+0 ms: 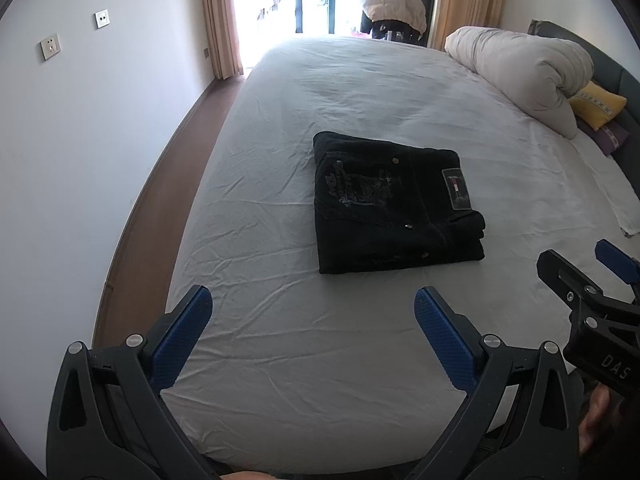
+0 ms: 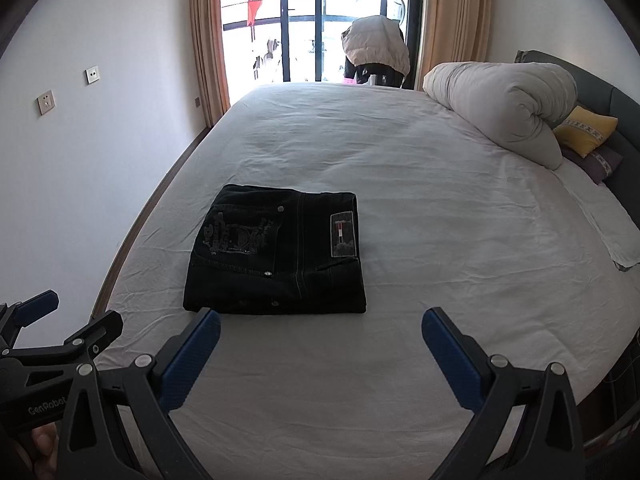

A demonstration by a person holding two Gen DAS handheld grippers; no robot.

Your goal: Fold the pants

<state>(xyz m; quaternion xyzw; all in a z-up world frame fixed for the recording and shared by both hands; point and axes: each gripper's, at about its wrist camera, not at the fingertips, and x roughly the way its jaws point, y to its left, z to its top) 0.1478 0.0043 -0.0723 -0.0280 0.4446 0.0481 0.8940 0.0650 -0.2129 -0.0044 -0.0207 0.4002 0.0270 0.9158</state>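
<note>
Left wrist view: the left gripper point(image 1: 314, 312) hangs wide apart and holds nothing above the bed point(image 1: 360, 92); the pants point(image 1: 394, 208) lie ahead as a neat black bundle.

Right wrist view: the right gripper point(image 2: 320, 334) also gapes, nothing in it, just short of the pants point(image 2: 276, 256). Folding looks finished.

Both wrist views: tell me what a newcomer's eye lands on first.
The black pants, folded into a neat block, lie alone on the pale bed sheet. Beyond them a rolled white duvet rests at the head of the bed beside a yellow pillow. Nearest the camera, the left gripper and right gripper are open and empty.
</note>
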